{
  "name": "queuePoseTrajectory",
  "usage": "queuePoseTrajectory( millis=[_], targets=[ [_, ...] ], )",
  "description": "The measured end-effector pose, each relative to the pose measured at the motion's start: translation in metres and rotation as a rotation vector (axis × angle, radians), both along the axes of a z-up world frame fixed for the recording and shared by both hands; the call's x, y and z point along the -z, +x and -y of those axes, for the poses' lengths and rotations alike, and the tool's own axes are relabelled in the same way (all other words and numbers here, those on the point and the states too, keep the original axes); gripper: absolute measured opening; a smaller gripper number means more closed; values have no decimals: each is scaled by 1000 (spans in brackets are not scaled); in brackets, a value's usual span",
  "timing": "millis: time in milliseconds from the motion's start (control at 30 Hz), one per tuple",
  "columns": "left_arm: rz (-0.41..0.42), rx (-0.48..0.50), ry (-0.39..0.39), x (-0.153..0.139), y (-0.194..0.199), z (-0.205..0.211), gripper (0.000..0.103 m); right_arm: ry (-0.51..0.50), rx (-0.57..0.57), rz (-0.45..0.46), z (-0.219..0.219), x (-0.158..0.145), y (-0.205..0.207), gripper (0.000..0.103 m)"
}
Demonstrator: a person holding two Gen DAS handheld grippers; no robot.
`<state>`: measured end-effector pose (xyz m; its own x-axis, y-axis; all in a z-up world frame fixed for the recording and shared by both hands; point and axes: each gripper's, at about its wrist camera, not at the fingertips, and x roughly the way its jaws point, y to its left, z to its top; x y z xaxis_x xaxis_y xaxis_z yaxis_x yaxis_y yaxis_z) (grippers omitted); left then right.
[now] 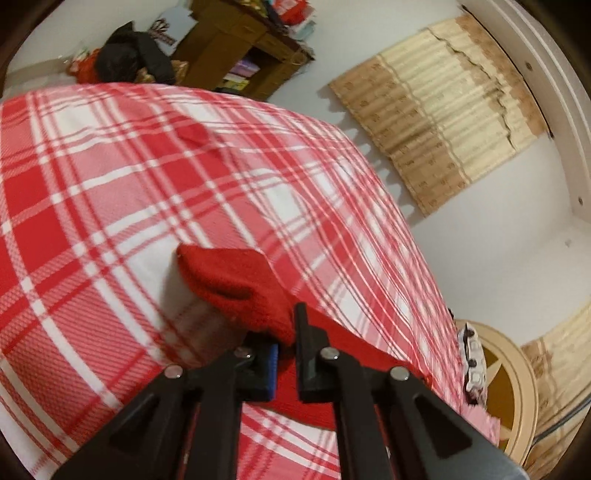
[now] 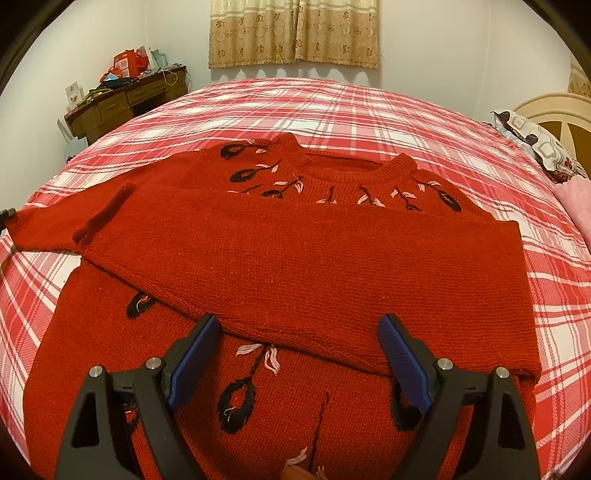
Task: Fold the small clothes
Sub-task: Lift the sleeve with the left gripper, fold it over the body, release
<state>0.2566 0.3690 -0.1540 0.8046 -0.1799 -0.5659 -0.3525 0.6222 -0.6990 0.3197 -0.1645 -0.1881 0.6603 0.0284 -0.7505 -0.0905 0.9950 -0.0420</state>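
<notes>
Red knitted sweater [image 2: 295, 258] lay spread front-up on a bed covered by a red-and-white plaid sheet [image 2: 369, 110]. Neck opening faced the far wall; black and pink embroidered motifs showed across the chest and lower body. One sleeve [image 2: 303, 266] was folded across the body, its cuff pointing toward the left of the right wrist view. The other sleeve [image 2: 40, 229] stretched out sideways onto the sheet at the left edge of that view.

Left tool [image 1: 286, 345] was closed on the end of that outstretched sleeve; red knit sat pinched between its two black fingers, and the cuff [image 1: 229, 280] bunched up and lifted just beyond the tips. No gap was visible between the fingers apart from the cloth. Some motion blur in the left wrist view.

Right tool [image 2: 299, 354] stood wide apart, blue pads [image 2: 404, 363] facing each other, held over the sweater's lower body near the edge of the folded sleeve. Nothing was pinched between its pads; whether they touched the knit below could not be told.

Background: curtain [image 2: 295, 33] on the far wall, a cluttered wooden desk [image 2: 122, 103] at left, a patterned pillow [image 2: 535, 144] and cream headboard [image 2: 554, 107] at right.
</notes>
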Motion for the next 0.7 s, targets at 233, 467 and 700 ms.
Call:
queuePoseTrajectory(
  millis=[233,467,700],
  targets=[
    [30,83,42,-21,9,25,5,36,20,42,7,-10,-4,89],
    [79,133,103,-56,18,53,5,172,67,162,36,-63,-33,89],
    [153,189,130,-94,28,87,5,180,107,170,65,-75,-65,89]
  ],
)
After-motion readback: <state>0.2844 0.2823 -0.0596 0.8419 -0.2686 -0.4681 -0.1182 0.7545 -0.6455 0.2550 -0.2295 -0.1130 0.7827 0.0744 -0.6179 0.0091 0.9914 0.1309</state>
